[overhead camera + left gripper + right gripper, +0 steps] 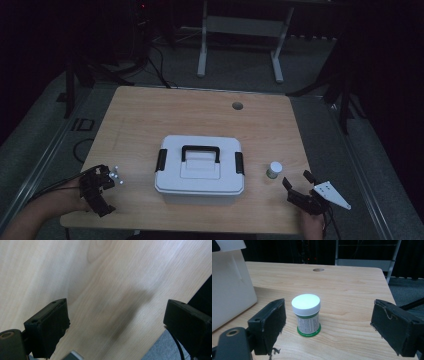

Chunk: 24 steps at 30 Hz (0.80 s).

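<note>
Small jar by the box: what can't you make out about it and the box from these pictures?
- Jar label: print too small in the right gripper view; a speck in the high view.
- Jar contents: hidden by its white cap and label.
- White box interior: hidden under the closed lid.
- Box in the right gripper view: cut off by the left edge.

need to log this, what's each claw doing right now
Left claw: open, empty, over bare table.
Right claw: open, empty, jar ahead between its jaws, untouched.
</note>
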{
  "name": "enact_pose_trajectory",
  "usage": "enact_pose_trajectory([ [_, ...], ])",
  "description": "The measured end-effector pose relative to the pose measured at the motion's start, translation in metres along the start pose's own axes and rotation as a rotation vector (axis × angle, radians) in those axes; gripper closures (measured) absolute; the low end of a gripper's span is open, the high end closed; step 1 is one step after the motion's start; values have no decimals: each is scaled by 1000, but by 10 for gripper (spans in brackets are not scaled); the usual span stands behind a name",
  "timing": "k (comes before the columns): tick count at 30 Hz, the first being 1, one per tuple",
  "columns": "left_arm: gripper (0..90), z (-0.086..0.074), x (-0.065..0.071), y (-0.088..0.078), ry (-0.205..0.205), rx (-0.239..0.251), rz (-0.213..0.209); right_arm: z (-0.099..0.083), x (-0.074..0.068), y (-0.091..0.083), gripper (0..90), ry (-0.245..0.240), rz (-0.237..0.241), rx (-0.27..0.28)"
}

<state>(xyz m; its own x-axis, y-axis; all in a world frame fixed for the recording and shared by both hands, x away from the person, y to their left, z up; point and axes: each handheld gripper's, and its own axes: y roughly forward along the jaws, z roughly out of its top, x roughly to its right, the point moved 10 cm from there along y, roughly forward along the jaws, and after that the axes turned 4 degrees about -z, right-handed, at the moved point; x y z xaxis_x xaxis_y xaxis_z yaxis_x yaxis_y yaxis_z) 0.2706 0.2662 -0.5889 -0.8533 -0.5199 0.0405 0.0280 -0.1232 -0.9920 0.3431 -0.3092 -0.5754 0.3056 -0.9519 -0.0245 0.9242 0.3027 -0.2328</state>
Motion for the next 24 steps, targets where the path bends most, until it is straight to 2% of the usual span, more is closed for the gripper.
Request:
enact_pose_trajectory([
  [5,56,5,5,-7,8,6,-24,0,0,0,121,-1,0,-2],
  [9,56,8,9,-16,32,-34,-34,0,0,0,120,1,-2,-1],
  [12,56,9,8,-21,30,-39,-46,0,0,0,120,0,-3,-2],
  [15,56,12,7,-29,33,-34,-42,0,0,0,121,-1,-2,0],
  [17,56,19,7,-39,45,-23,-38,0,0,0,120,0,-2,-1],
  [22,56,32,10,-52,74,-9,-31,0,0,0,121,-1,-1,-2],
  [24,56,44,15,-59,96,-2,-47,0,0,0,120,1,0,-3],
])
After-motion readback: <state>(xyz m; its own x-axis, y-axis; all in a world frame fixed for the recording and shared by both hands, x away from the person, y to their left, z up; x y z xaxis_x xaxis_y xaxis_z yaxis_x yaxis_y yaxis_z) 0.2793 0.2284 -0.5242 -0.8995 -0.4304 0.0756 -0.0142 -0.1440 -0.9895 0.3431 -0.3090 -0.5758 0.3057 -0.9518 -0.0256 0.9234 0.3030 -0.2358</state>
